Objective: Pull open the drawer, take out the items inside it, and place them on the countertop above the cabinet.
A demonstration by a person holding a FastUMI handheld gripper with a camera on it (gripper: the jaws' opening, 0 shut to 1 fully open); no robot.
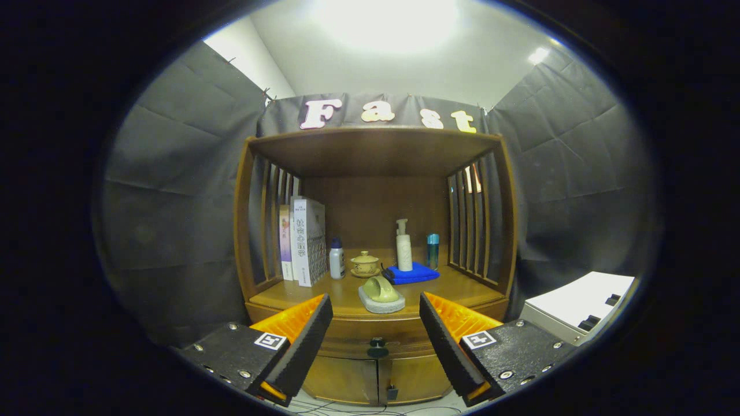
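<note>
Booth: black cloth walls, white ceiling with a bright light overhead.
Cabinet (376, 231): wooden, straight ahead, with slatted sides, a roof board and an open bench (457, 289) at mid height.
Drawer (376, 334): below the bench, closed, its dark knob (377, 348) centred between the two fingers and just beyond them.
Doors (347, 378): two lower doors under the drawer, closed.
Jaws (376, 341): wide apart, holding nothing; black ribbed pads (303, 341) on orange fingers, angled toward the drawer front without touching it.
Books (303, 248): upright at the far left of the bench, against the slats.
White bottle (336, 259): just right of the books.
Teacup (365, 264): yellowish, lidded, on a saucer, right of the white bottle.
Blue cloth (413, 274): right of the teacup, with a pale pump bottle (403, 247) standing on it.
Blue bottle (433, 250): small, at the far right, behind the cloth.
Green object (380, 289): rounded, resting on a grey pad (381, 304) at the near edge of the bench, centre.
White box (578, 309): on the right, outside the cabinet.
Floor: cables run below the doors.
</note>
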